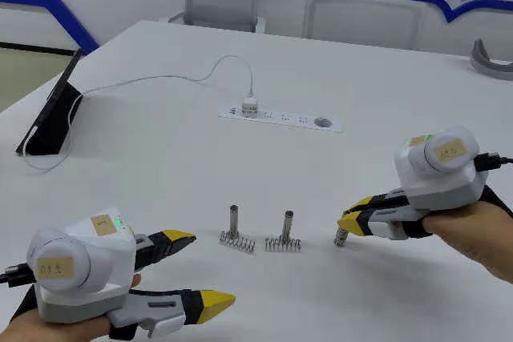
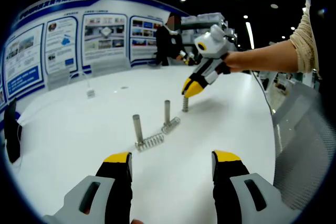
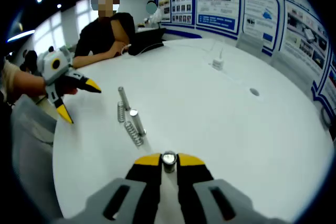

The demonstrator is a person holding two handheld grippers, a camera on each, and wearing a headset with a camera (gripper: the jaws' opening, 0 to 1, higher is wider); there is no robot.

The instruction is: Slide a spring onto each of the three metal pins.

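Observation:
Two metal pins stand upright mid-table, the left pin (image 1: 234, 217) and the middle pin (image 1: 287, 223). A spring (image 1: 237, 240) lies at the foot of the left pin, and another spring (image 1: 282, 243) lies at the foot of the middle one. A third pin (image 1: 341, 237) stands to their right with coils around its lower part. My right gripper (image 1: 351, 223) is shut on its top (image 3: 168, 159). My left gripper (image 1: 199, 270) is open and holds nothing, near the front edge, short of the left pin (image 2: 137, 127).
A white power strip (image 1: 280, 118) with a plugged charger (image 1: 250, 106) and a cable lies further back. A dark tablet (image 1: 50, 114) leans at the left edge. A person in black (image 3: 107, 30) sits across the table.

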